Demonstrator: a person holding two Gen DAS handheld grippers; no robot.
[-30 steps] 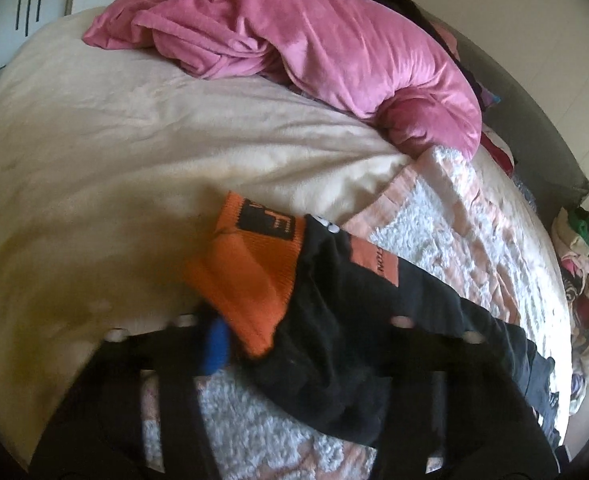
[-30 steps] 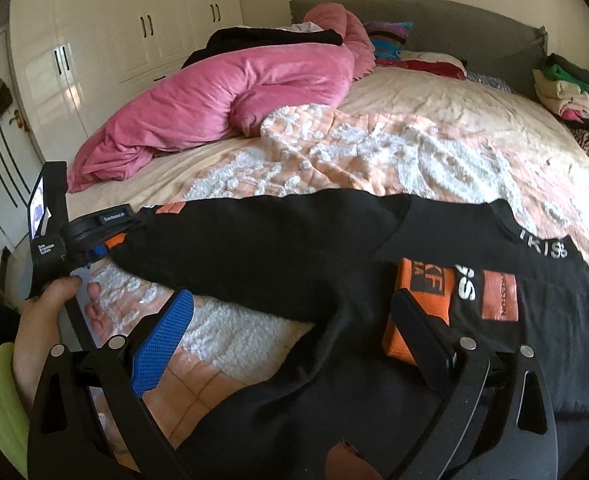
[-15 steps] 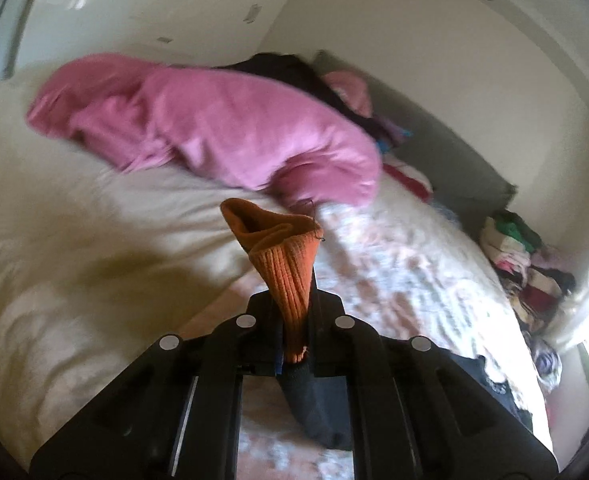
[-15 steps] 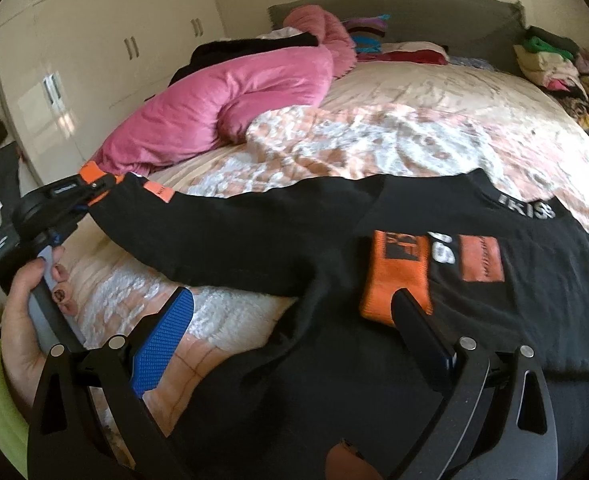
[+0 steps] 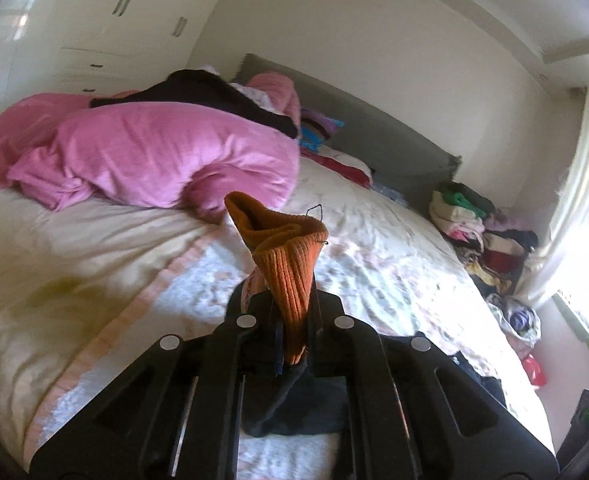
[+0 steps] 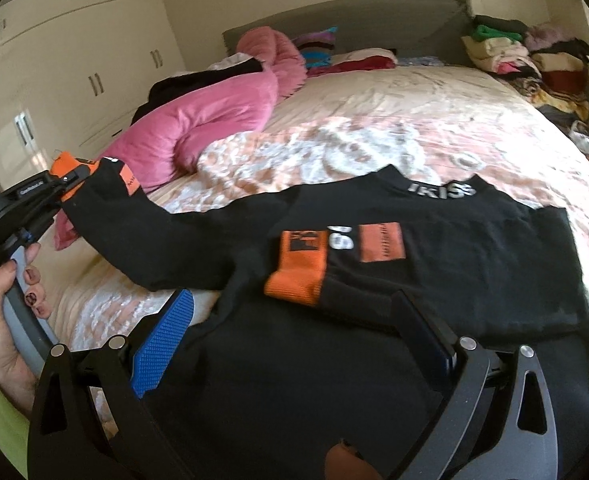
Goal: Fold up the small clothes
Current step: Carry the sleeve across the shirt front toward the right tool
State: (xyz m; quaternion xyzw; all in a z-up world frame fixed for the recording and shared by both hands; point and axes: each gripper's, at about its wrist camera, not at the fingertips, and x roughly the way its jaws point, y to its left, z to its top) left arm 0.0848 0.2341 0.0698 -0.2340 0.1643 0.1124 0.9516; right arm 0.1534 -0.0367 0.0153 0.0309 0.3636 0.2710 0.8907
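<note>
R tool point(image 6: 290, 332) wide open, holding nothing, low over black sweatshirt point(image 6: 434, 264) spread on bed point(image 6: 394, 96). L tool point(image 5: 290, 320) clamped on orange sleeve cuff point(image 5: 286, 264), sleeve lifted off bed. Farther back: pink duvet point(image 5: 154, 156), clothes pile point(image 6: 526, 52) by headboard.

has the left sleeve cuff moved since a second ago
Yes. The orange cuff held by the left gripper rose off the bedspread, toward the pink duvet.
</note>
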